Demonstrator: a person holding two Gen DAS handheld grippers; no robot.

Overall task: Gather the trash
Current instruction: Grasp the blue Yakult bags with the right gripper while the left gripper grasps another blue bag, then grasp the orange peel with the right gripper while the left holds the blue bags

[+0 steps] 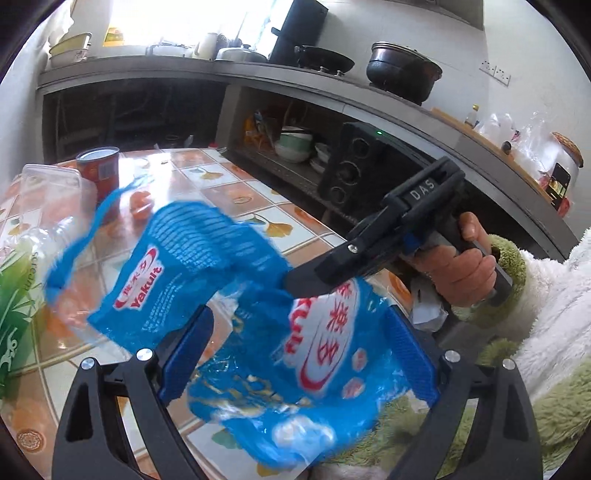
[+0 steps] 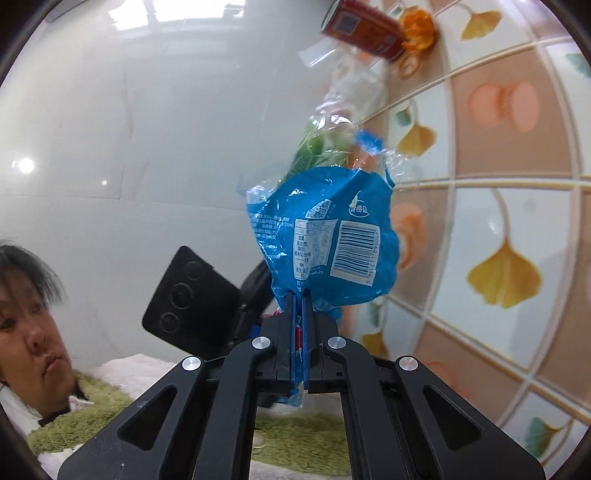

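Note:
A crumpled blue Yakult wrapper (image 1: 258, 332) hangs in the air over the tiled table (image 1: 229, 181). My right gripper (image 1: 291, 284) comes in from the right in a hand and is shut on the wrapper's upper edge. In the right wrist view the wrapper (image 2: 332, 236) sticks up from the closed right gripper (image 2: 298, 295), barcode side showing. My left gripper (image 1: 299, 314) is open, its blue pads (image 1: 184, 354) wide apart on either side of the hanging wrapper and not pressing on it. A red can (image 1: 99, 170) and a clear plastic bottle (image 1: 44, 229) lie on the table behind.
A person in a white and green fleece sleeve (image 1: 546, 295) holds both grippers. An orange peel (image 2: 419, 26) lies by the red can (image 2: 362, 26). A kitchen counter (image 1: 258, 74) with a wok and a pot runs behind, with bowls on the shelf (image 1: 295, 144) below.

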